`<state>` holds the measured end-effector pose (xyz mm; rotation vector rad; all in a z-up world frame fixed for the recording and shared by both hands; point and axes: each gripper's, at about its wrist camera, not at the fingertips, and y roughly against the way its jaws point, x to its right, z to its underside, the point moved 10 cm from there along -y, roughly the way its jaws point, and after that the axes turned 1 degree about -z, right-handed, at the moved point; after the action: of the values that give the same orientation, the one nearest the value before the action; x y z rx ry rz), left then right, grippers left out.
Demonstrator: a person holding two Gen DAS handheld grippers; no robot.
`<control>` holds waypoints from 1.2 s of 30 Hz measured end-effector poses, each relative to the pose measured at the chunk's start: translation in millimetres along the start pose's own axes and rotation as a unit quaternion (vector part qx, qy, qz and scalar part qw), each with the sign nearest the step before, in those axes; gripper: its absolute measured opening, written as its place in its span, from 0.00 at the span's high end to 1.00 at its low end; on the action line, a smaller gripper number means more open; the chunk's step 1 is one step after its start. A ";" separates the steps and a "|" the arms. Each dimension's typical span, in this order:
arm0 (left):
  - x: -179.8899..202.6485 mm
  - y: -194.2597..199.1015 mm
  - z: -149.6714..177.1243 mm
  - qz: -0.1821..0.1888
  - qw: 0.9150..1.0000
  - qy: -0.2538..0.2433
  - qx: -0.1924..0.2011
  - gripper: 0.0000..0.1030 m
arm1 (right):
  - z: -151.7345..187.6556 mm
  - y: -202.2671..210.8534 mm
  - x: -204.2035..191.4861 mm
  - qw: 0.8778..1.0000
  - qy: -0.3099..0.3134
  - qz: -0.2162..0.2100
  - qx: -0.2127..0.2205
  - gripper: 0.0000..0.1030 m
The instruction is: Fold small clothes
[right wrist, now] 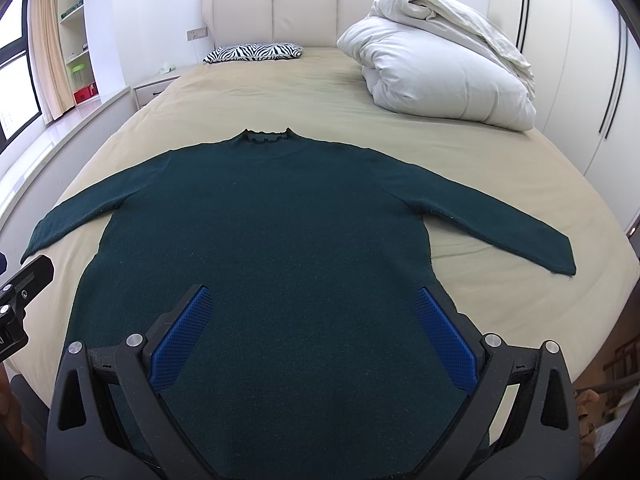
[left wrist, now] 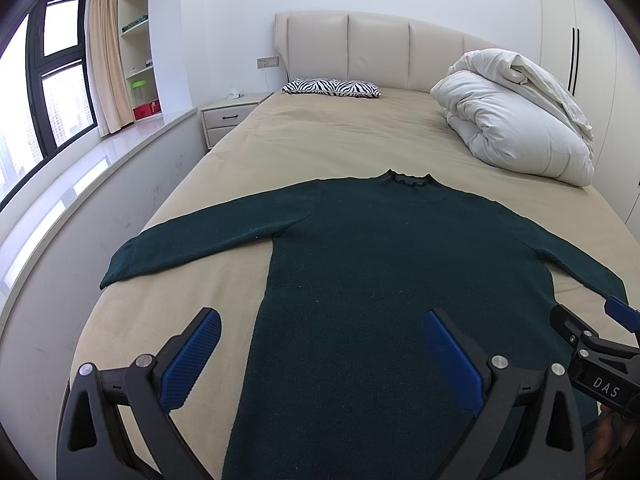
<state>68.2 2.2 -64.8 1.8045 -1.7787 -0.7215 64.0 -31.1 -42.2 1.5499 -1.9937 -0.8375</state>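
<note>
A home bedroom: bed [right wrist: 320,92], padded headboard [right wrist: 276,12], nightstand [left wrist: 228,118], wardrobe [right wrist: 568,60].

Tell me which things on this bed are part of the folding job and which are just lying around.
Part of the job:
dark green sweater, spread flat with both sleeves out
left claw, open above the sweater
right claw, open above the sweater

Just lying about:
zebra-print pillow by the headboard
bundled white duvet
nightstand beside the bed
</note>
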 end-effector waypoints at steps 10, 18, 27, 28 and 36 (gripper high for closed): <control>-0.3 0.0 0.1 0.000 1.000 0.000 0.000 0.00 | -0.6 -2.2 -0.4 1.000 0.000 0.000 -0.001 0.00; -6.5 -4.6 0.5 0.001 1.000 0.001 -0.002 0.00 | 0.5 -4.1 -1.7 1.000 0.002 -0.002 -0.004 0.00; -6.3 -10.5 13.2 0.003 1.000 -0.002 -0.012 0.00 | 2.0 -7.8 1.0 1.000 -0.001 -0.004 -0.008 0.00; -6.1 -11.5 15.9 0.006 1.000 -0.001 -0.016 0.00 | 1.4 -7.9 1.4 1.000 -0.002 -0.005 -0.009 0.00; 13.2 -25.9 42.8 0.115 0.989 0.063 -0.072 0.00 | -10.5 -7.2 85.2 0.982 -0.155 -0.099 0.052 0.00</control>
<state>58.2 -9.9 -114.0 1.4879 -1.7663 -0.6135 55.2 -116.8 -39.9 1.7909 -2.1525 -1.1295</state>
